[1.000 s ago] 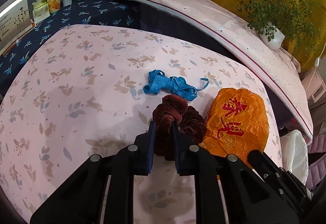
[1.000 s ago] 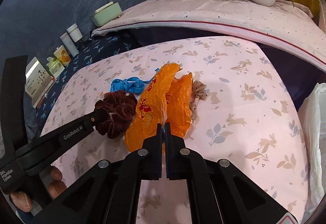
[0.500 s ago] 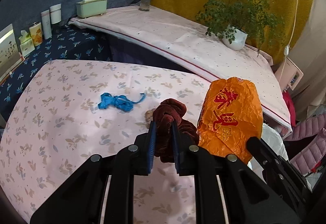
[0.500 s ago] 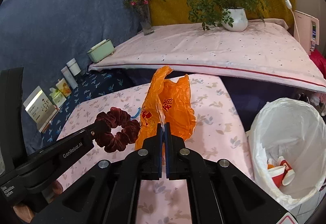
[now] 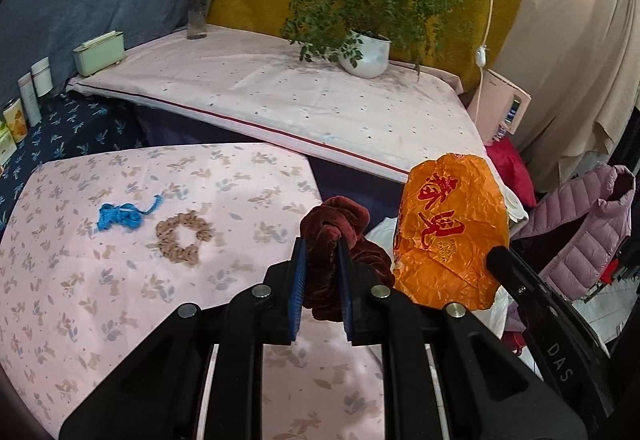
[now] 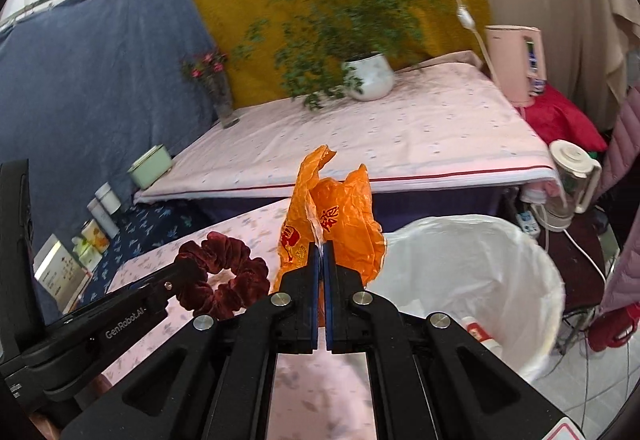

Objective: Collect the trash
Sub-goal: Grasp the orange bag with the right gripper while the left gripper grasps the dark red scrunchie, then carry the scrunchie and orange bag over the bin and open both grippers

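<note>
My left gripper (image 5: 321, 246) is shut on a dark red velvet scrunchie (image 5: 340, 224), held in the air over the right edge of the pink floral table (image 5: 120, 280); it also shows in the right wrist view (image 6: 224, 272). My right gripper (image 6: 321, 250) is shut on a crumpled orange plastic bag (image 6: 340, 216), also seen in the left wrist view (image 5: 448, 228), held up beside a bin lined with a white bag (image 6: 472, 264). A blue string bundle (image 5: 120, 216) and a beige scrunchie (image 5: 180, 240) lie on the table.
The bin holds some cups and wrappers (image 6: 476, 332). Behind is a raised pink-covered shelf (image 5: 280, 96) with a potted plant (image 5: 364, 52), a flower vase (image 5: 198, 12) and a green box (image 5: 98, 52). A kettle (image 6: 568, 184) and jackets (image 5: 580, 224) stand at the right.
Both grippers have lifted and swung right with the scrunchie and the orange bag, from over the table toward the bin. The beige scrunchie, earlier under the bag, now lies uncovered.
</note>
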